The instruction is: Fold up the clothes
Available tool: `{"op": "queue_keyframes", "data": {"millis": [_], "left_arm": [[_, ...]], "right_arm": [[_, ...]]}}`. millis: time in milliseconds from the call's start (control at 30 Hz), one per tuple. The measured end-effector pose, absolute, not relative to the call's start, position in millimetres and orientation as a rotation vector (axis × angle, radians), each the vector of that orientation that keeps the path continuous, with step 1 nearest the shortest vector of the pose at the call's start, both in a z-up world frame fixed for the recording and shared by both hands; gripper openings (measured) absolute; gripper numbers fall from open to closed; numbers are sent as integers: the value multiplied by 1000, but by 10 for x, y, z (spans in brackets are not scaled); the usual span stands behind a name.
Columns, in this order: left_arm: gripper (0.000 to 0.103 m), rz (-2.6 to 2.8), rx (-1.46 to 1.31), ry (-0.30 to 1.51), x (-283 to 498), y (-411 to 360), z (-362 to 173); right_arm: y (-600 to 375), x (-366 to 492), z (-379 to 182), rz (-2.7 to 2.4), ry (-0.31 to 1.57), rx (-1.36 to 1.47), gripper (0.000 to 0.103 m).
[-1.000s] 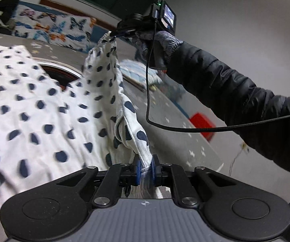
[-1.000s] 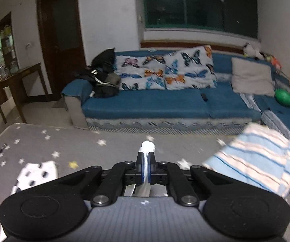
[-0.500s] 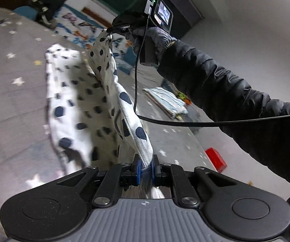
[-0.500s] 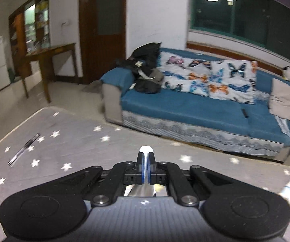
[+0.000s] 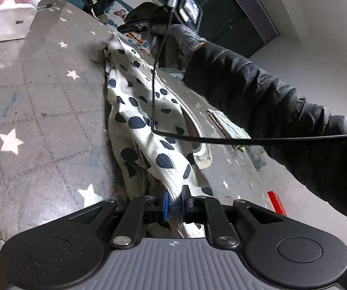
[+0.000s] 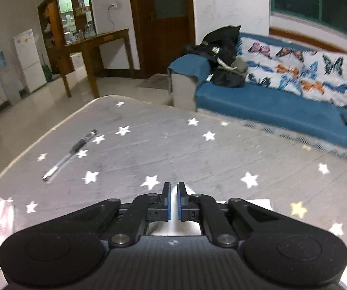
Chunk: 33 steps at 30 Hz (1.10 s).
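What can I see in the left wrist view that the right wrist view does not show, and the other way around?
Only the left wrist view shows the polka-dot garment spread out, the black sleeve, the folded striped cloth and the red object. Only the right wrist view shows the blue sofa, the pen and the wooden table. Both show the grey star-patterned cover and tongs pinching white fabric.

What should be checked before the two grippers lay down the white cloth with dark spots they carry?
1. Left gripper grip on the white cloth with dark blue spots: ok, blue pads pinch an edge.
2. Right gripper grip: ok, white fabric sits between its pads, a narrow gap showing.
3. Cloth spread flat: not ok, it hangs bunched between the grippers.
4. Landing area on the grey star-print table cover: ok ahead of the right gripper; a clear pen lies off to the left.
5. White tissue pack: ok, apart from the cloth.
6. Black cable: cannot tell whether it touches the cloth.
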<state>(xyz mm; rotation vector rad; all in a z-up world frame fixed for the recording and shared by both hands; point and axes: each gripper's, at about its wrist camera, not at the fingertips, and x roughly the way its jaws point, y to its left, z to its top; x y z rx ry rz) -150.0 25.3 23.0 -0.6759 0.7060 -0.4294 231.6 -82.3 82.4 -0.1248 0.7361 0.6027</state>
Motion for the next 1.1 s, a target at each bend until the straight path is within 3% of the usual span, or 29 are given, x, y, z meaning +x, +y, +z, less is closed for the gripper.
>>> {"op": "queue_keyframes", "data": {"millis": [200, 433, 700, 833, 1033, 1100], "left_arm": [[17, -433, -652, 706, -1532, 235, 213], [24, -428, -629, 706, -1556, 192, 233], [25, -396, -615, 713, -1575, 186, 265], [34, -373, -636, 707, -1592, 205, 311], [31, -387, -681, 697, -1501, 151, 390], [23, -395, -703, 694, -1464, 129, 410]], "right_arm": [[-1106, 2247, 1109, 618, 719, -164, 8], [-1580, 1967, 1365, 613, 700, -257, 32], [-2156, 1181, 1262, 711, 733, -372, 44], [-2419, 681, 1159, 776, 755, -397, 48], [-2810, -64, 1010, 874, 787, -433, 50], [-2917, -268, 1001, 900, 786, -430, 52]]}}
